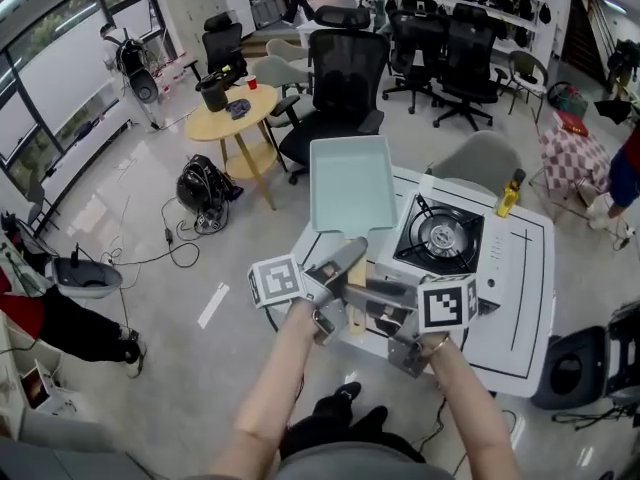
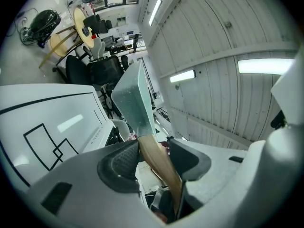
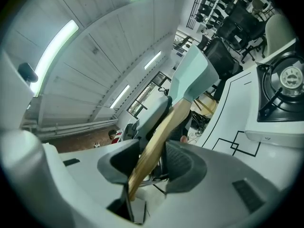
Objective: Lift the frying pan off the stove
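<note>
Frying pan (image 1: 352, 183), handle (image 3: 171, 122) clamped by left claw (image 2: 153, 156) and right claw (image 3: 153, 158), hangs beside stove (image 1: 440, 236) on white table (image 1: 520, 298).

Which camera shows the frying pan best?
The head view: the whole square frying pan from above, left of the stove. Both gripper views show only its wooden handle between the jaws and the pan foreshortened.

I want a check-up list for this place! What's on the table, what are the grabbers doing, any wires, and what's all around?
Surface: white table with black lines.
Job's things: square green pan held in the air, left of the stove; burner bare.
Clutter: yellow bottle behind the stove.
Grippers: left gripper and right gripper both shut on the pan's wooden handle.
Cables: black cables on the floor, left.
Surroundings: office chairs, round wooden table, black backpack.
</note>
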The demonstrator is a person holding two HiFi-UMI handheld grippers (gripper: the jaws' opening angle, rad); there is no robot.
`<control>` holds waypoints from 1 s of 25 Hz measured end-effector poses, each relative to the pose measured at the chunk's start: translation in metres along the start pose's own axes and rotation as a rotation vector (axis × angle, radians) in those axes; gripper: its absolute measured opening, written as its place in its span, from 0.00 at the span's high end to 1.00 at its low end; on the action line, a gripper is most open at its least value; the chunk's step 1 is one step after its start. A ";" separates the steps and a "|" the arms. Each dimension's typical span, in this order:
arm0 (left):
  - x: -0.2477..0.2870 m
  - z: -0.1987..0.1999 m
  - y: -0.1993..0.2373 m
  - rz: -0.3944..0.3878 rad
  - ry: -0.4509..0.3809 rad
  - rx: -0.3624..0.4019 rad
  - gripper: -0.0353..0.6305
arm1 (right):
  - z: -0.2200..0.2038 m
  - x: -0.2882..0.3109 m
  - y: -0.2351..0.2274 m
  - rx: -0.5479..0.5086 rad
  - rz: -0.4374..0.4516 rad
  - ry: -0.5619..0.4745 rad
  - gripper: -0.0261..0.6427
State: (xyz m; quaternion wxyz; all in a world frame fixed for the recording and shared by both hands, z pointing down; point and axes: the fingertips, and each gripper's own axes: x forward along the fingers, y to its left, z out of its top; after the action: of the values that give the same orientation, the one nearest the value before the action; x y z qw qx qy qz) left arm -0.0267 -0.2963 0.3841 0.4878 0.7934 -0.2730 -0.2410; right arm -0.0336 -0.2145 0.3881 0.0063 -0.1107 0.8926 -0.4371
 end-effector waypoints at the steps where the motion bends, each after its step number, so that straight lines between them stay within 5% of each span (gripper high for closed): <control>1: -0.005 0.004 0.000 0.004 -0.009 0.004 0.65 | 0.000 0.005 0.003 -0.003 0.012 0.005 0.71; 25: -0.043 0.022 0.001 0.001 -0.075 -0.017 0.65 | -0.017 0.038 0.012 0.017 0.041 0.061 0.71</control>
State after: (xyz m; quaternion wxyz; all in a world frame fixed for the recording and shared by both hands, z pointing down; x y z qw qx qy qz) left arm -0.0727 -0.2821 0.3811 0.4842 0.7795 -0.2895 -0.2724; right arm -0.0748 -0.2019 0.3925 -0.0110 -0.0787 0.8908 -0.4475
